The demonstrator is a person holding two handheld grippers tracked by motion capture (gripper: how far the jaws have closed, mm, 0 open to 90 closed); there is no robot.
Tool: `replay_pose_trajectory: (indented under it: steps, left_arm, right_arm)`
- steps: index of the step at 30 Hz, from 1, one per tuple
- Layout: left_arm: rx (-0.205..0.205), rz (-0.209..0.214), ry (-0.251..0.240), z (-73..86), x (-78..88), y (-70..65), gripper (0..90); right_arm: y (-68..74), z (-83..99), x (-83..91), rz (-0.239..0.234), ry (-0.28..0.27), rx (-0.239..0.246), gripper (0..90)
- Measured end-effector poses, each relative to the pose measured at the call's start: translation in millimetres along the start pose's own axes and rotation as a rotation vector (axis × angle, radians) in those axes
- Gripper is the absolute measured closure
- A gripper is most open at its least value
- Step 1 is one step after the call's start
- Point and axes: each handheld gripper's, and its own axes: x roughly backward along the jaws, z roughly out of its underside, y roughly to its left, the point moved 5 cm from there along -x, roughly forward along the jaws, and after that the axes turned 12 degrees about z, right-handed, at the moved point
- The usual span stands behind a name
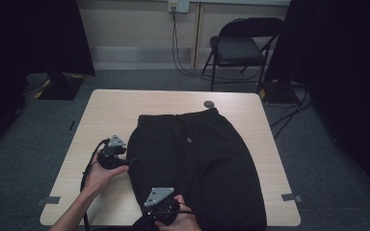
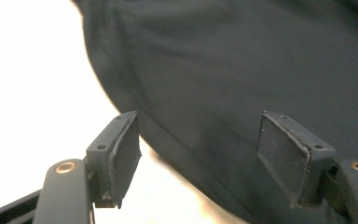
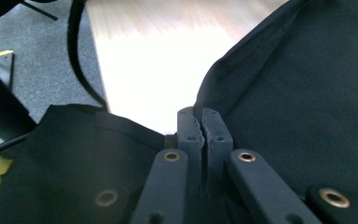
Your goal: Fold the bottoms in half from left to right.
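- black trousers point(image 1: 197, 163) lie flat on the desk point(image 1: 111, 110), waistband far, legs toward the person.
- right tongs point(image 3: 201, 122) are clamped on the near left hem, likely to fold.
- left tongs point(image 2: 196, 154) stand apart at the trousers' left edge, unclamped.

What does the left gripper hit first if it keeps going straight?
Probably the black trousers: the open left gripper points at their side edge, which lies between its fingers. Depth is unclear.

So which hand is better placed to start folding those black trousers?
Probably the right: its gripper is already shut on the trousers' edge near the table's front, while the left gripper is open beside them.
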Motion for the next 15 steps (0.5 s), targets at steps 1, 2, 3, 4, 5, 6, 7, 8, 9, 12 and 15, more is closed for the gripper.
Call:
replay_pose_trajectory:
  steps: [1,2,3,4,5,6,7,8,9,12,15]
  left_arm:
    - [0.041,-0.014,-0.013,-2.6,-3.1,10.8,29.3]
    - [0.061,-0.02,-0.022,-3.4,-4.7,15.7,29.5]
    - [0.074,-0.042,-0.016,-3.5,-5.9,20.9,29.7]
    - [0.085,-0.051,-0.015,-3.5,-7.5,25.1,29.8]
    - [0.097,-0.048,-0.015,-3.9,-8.9,28.1,30.2]
    - [0.104,-0.063,-0.025,-5.1,-10.4,30.3,31.4]
    - [0.105,-0.071,-0.038,-6.4,-11.9,31.6,32.2]
    - [0.108,-0.068,-0.046,-6.6,-13.0,32.5,32.8]
    - [0.125,-0.061,-0.051,-5.8,-15.9,33.3,34.6]
    - [0.098,-0.094,-0.025,-2.8,-21.9,34.8,34.3]
    - [0.11,-0.117,-0.031,-4.5,-23.7,36.1,34.9]
  right_arm:
    - [3.2,0.8,1.9,0.002,0.012,0.012,87.8]
    - [3.5,1.1,2.1,0.004,0.013,0.012,87.7]
    - [3.4,1.0,2.0,0.002,0.009,0.014,87.7]
    - [3.1,1.1,1.9,0.001,0.008,0.016,87.7]
    - [2.6,1.2,1.7,0.001,0.001,0.02,87.7]
    - [2.8,1.4,1.7,0.0,0.0,0.02,87.7]
    - [2.5,1.3,1.6,-0.002,0.001,0.022,87.7]
    - [2.4,1.2,1.6,-0.005,0.003,0.022,87.7]
    - [2.4,1.1,1.6,-0.008,0.003,0.024,87.7]
    - [2.1,1.3,1.5,-0.009,0.001,0.025,87.8]
    - [1.8,1.3,0.9,-0.007,-0.008,0.025,87.8]
